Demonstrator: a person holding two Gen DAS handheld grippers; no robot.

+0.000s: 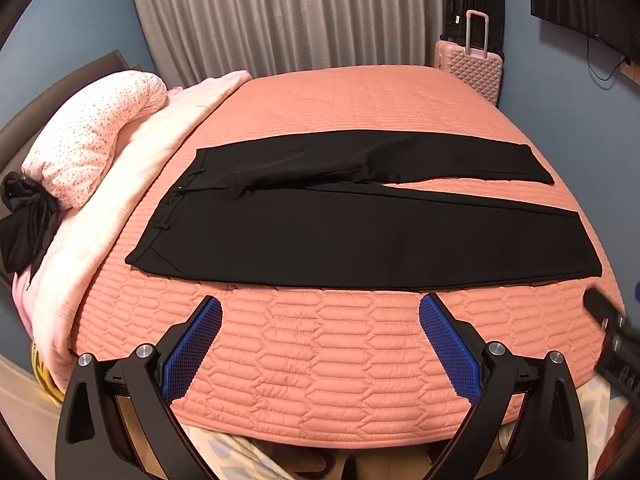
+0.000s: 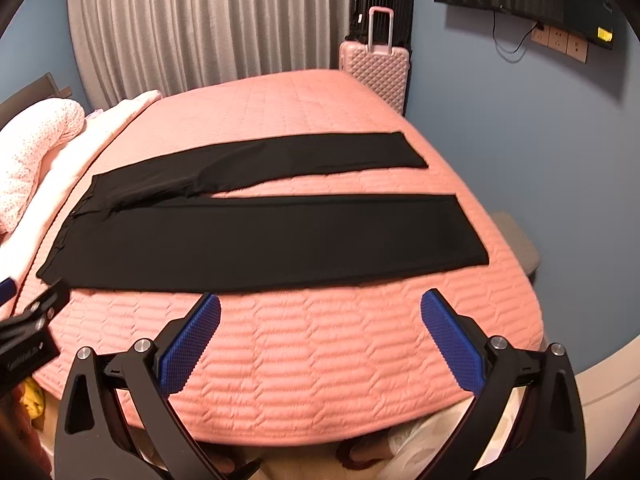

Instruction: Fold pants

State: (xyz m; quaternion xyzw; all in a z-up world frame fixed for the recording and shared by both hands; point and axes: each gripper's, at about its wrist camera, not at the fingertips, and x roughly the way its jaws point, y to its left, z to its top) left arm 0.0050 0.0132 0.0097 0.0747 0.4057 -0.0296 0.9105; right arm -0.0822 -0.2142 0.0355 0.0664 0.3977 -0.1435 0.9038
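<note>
Black pants point(image 1: 340, 236) lie flat on the pink quilted bed point(image 1: 320, 360), waistband at the left, both legs stretched to the right and spread apart. They also show in the right wrist view point(image 2: 260, 240). My left gripper point(image 1: 320, 304) is open and empty, hovering over the quilt just short of the near leg's edge. My right gripper point(image 2: 320, 300) is open and empty too, just short of the same near edge, further toward the leg ends. The right gripper's body shows at the right edge of the left wrist view point(image 1: 612, 328).
A pink dotted pillow point(image 1: 92, 136) and pale folded blanket point(image 1: 132, 184) lie at the bed's left, with a dark cloth point(image 1: 24, 224) beside them. A pink suitcase point(image 1: 472, 68) and black suitcase point(image 1: 472, 4) stand behind the bed by grey curtains point(image 1: 280, 12).
</note>
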